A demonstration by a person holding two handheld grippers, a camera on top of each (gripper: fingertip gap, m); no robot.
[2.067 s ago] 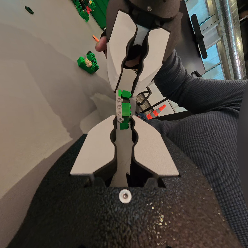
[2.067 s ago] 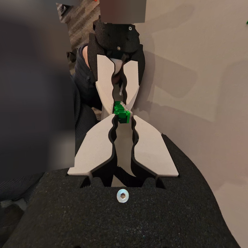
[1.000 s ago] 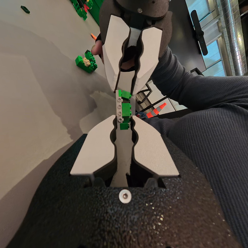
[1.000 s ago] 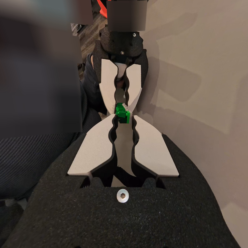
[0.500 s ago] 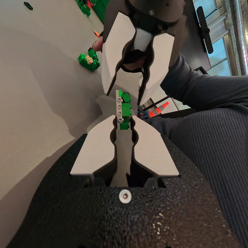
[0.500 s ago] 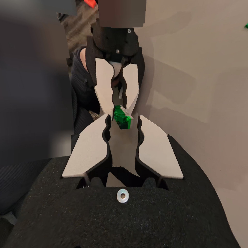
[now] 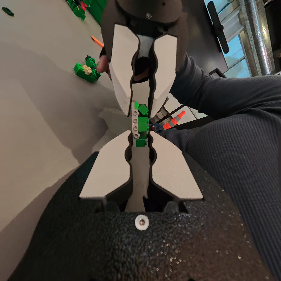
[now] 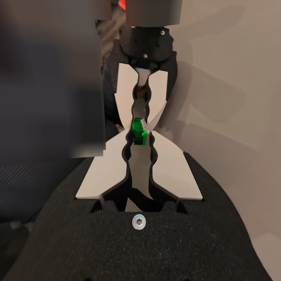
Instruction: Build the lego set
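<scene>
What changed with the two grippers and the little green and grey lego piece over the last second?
Half a second ago the right gripper had opened and pulled back off the lego assembly; now it has come back in and its fingers have narrowed around the far end again. The left gripper stayed shut on the near end, and the green build on the table did not move.

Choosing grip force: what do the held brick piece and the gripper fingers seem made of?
Brick piece: hard moulded plastic, slightly glossy, with crisp studs and sharp edges; green bricks on a grey strip. Left gripper fingers: matte pale faces over a dark wavy-edged layer, possibly rubber or foam; cannot tell for sure.
</scene>
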